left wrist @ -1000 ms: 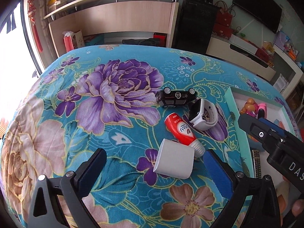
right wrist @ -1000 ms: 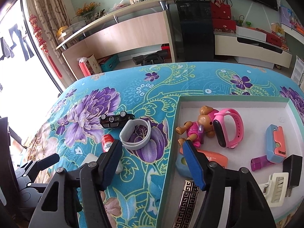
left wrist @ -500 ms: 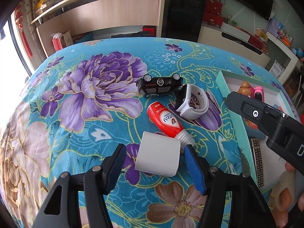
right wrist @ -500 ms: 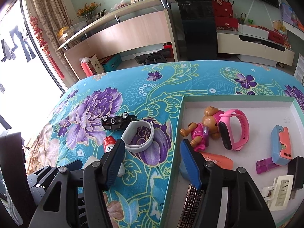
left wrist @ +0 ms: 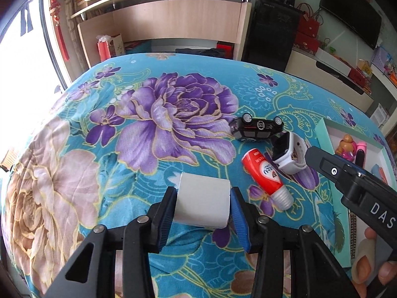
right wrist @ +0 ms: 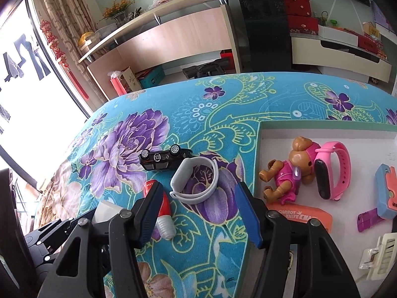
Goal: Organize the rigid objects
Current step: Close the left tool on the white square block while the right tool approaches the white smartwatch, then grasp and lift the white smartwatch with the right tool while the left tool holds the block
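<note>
- The left gripper (left wrist: 202,206) has a white block (left wrist: 202,202) between its blue pads; its jaws are closing, and both pads look to be on the block's sides
- The block lies on the flowered cloth (left wrist: 124,164), just left of a red tube (left wrist: 264,175)
- The tube lies tilted, with its white threaded neck toward the camera and its red end toward a black toy car (left wrist: 256,129)
- The car lies upside down, wheels up, touching or almost touching a white watch (left wrist: 289,152)
- The watch rests just right of the tube, near the tray (left wrist: 322,134) edge
- The right gripper (right wrist: 198,211) hangs over the cloth with its jaws closing slowly; nothing is between them, and the watch (right wrist: 194,180) shows beyond the gap
- Its left pad covers part of the tube (right wrist: 165,213), and its right pad is above the tray (right wrist: 258,149) edge
- In the tray lie a toy dog (right wrist: 290,173) touching a pink watch (right wrist: 332,170), an orange knife case (right wrist: 302,214), a blue-and-orange case (right wrist: 385,191), a purple piece (right wrist: 369,219) and a cream clip (right wrist: 382,255)
- In the left view, fingertips (left wrist: 364,265) of the person's hand show at the lower right, beneath the right gripper's body
</note>
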Demonstrator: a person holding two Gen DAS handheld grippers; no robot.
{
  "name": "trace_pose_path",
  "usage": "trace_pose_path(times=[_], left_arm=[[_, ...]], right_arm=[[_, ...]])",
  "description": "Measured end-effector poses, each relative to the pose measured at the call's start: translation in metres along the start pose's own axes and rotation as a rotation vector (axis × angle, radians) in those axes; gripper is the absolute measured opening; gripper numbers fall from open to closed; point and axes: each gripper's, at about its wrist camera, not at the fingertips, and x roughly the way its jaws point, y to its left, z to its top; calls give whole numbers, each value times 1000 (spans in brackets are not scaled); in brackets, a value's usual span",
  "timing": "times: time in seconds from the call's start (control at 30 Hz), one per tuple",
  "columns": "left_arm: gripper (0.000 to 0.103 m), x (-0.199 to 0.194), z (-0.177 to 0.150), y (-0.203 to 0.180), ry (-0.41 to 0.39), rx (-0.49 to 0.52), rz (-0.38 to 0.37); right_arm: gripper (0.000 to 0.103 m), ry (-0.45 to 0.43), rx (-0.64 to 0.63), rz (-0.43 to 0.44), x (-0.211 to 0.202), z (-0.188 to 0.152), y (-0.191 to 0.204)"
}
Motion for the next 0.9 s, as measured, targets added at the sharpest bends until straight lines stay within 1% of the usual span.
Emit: trace_pose_path(times=[0.13,0.37,0.7,0.8,0.9], left_arm=[[47,-4,2,13,-22,-36,37],[47,-4,4,20,-28,-64,18],[47,-1,5,26,-18,-81,13],[47,-1,5,26,-17,-79,8],[47,0,6,25,-16,-76,7]], right_arm=[[58,16,-12,4,11,-1,8],[58,48,13,-13,32,-3,11],[58,21,-12,-108,43,-1,18],[58,17,-30,-157,45,-1,20],[58,16,-29,-164,47,-1,20]])
